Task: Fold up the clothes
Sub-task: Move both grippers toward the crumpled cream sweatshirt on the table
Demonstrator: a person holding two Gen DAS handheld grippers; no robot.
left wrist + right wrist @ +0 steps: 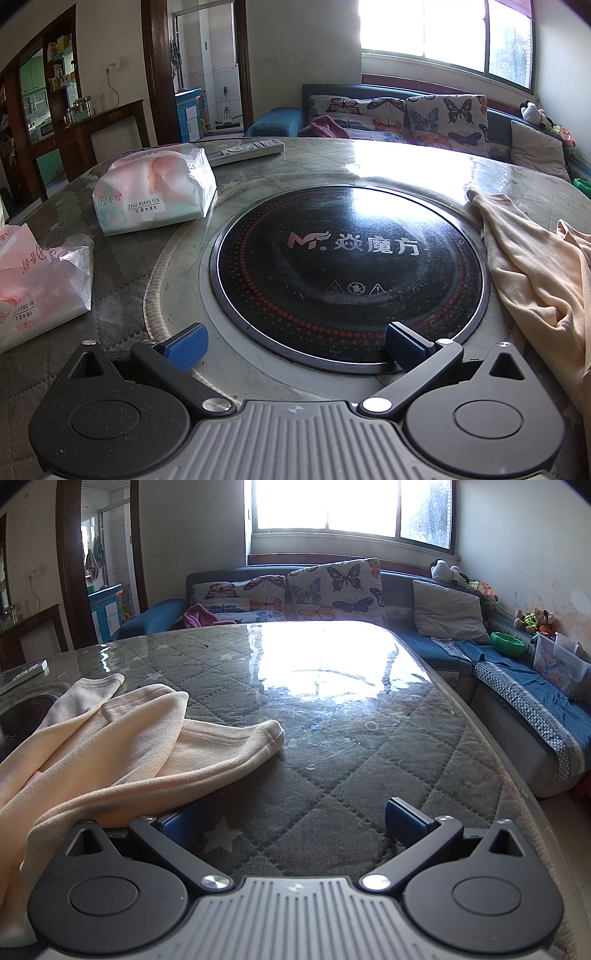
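Left wrist view: the left gripper [295, 345] is hovering with its jaws spread wide and empty over the black induction hob [349, 269] set into the table [369, 162]. The cream garment [532, 273] is lying crumpled at three o'clock of the gripper, near it but not touching, its edge draping just beside the hob's rim. Two tissue packs [155, 192] are sitting at ten and nine o'clock, with a remote control [245, 147] at eleven. Right wrist view: the right gripper [295, 821] is likewise standing fully open, holding nothing, above bare quilted tabletop. The cream garment [122, 746] is spreading from nine to eleven o'clock, its near fold running just behind the left-hand finger [181, 821]; whether cloth is touching that finger cannot be told. Judged step: folding is not yet begun, and both tools are approaching. The next move is probably calling for each gripper to swing inward, pinch an edge, and spread the garment flat.
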